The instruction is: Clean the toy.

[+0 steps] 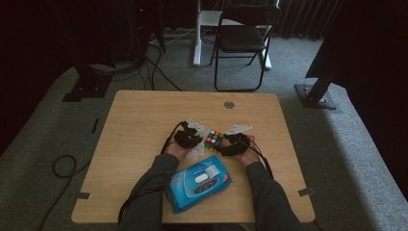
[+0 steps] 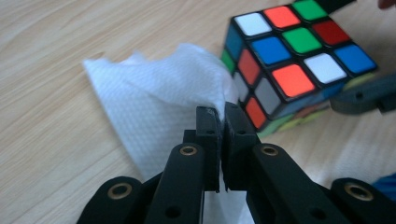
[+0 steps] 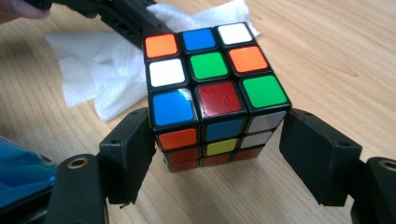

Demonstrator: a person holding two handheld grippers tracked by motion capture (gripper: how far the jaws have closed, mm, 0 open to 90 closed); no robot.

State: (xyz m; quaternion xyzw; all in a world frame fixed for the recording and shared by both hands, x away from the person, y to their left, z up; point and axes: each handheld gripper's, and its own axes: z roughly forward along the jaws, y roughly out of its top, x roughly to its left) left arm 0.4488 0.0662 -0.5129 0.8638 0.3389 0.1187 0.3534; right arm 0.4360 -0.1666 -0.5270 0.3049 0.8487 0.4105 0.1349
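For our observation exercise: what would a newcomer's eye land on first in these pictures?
The scrambled puzzle cube at the table's middle, flanked by the right gripper's open jaws. Beside it, the left gripper pinches a white wipe; a blue wipes pack lies nearer the person.

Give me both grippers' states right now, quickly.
Left gripper: shut on the wipe.
Right gripper: open, jaws on either side of the cube.

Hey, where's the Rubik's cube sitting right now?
In the high view the Rubik's cube sits on the table near its middle, between the two grippers, just beyond the blue wipes pack, with the white tissue at its left.
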